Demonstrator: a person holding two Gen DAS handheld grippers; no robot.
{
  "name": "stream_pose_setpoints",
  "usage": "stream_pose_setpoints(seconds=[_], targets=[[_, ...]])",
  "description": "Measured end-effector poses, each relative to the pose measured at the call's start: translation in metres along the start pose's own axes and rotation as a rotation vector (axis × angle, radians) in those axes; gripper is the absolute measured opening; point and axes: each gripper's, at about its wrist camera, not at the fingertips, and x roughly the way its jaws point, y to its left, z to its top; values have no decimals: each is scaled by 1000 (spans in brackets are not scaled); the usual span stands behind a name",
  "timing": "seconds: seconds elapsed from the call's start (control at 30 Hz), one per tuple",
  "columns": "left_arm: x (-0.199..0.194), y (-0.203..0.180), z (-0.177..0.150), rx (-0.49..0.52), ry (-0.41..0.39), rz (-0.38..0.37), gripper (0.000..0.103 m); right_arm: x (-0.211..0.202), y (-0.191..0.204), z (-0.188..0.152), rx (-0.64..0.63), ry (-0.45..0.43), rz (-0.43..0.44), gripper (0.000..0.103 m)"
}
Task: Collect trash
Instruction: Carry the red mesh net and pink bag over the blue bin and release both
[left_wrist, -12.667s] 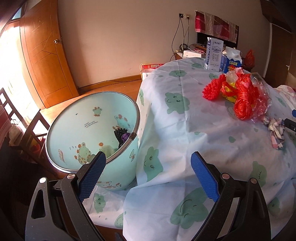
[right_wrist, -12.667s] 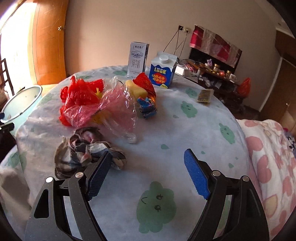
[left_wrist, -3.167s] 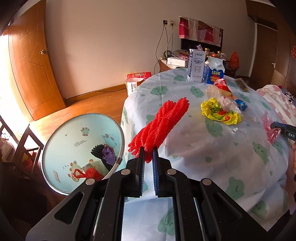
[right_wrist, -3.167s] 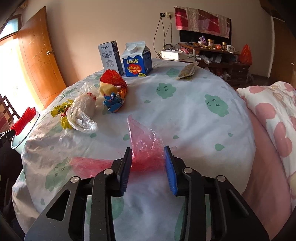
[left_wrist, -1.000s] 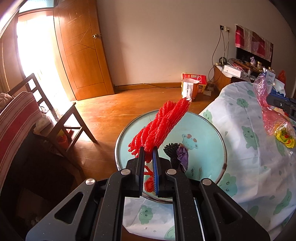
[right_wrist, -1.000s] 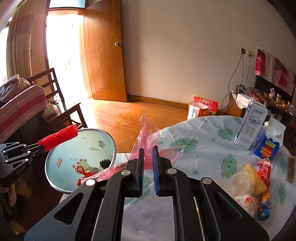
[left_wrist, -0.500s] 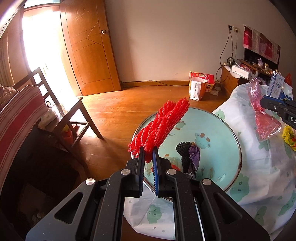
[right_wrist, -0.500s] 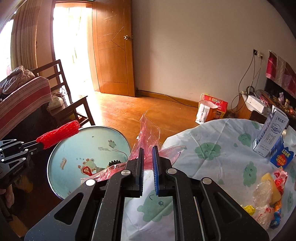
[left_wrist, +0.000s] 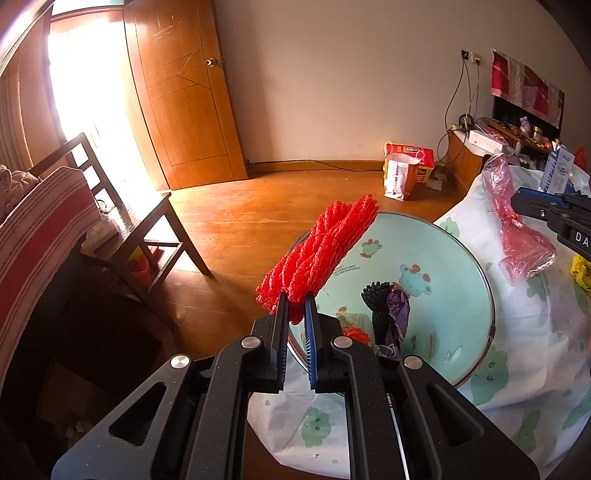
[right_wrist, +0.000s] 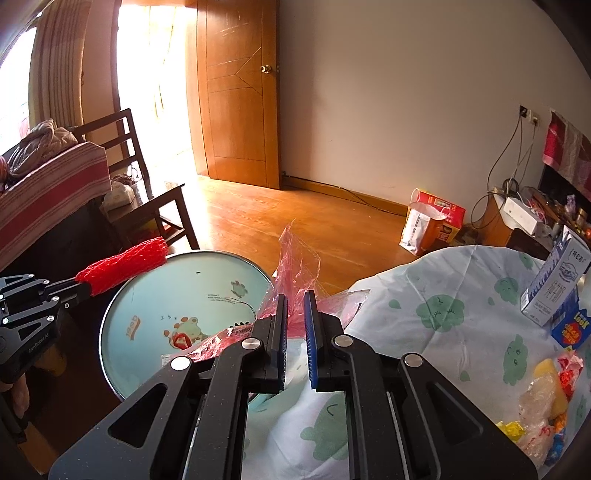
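My left gripper (left_wrist: 295, 306) is shut on a red mesh net (left_wrist: 317, 254) and holds it over the near rim of the light-blue cartoon trash bin (left_wrist: 443, 258), which holds black, purple and red scraps. The net (right_wrist: 122, 266) and bin (right_wrist: 207, 280) also show in the right wrist view. My right gripper (right_wrist: 295, 308) is shut on a pink plastic bag (right_wrist: 295, 273) at the table edge beside the bin; the bag (left_wrist: 517, 236) hangs by the bin's right rim in the left wrist view.
The table wears a white cloth with green faces (right_wrist: 443, 310). On it are a milk carton (right_wrist: 557, 284), a blue carton (right_wrist: 572, 325) and wrappers (right_wrist: 543, 402). A wooden chair (left_wrist: 155, 221) and striped sofa (left_wrist: 40, 221) stand left. A paper bag (left_wrist: 400, 177) sits by the wall.
Both grippers have swung further left toward the bin, each still holding its trash. The bin now sits more to the right in the left wrist view.
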Motion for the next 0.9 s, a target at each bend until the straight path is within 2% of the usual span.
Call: stream_pose_setpoints(seconds=[0.9], targets=[[1,0,-1,-5,5,-9,8,5,7,2,-22,6,20,10]])
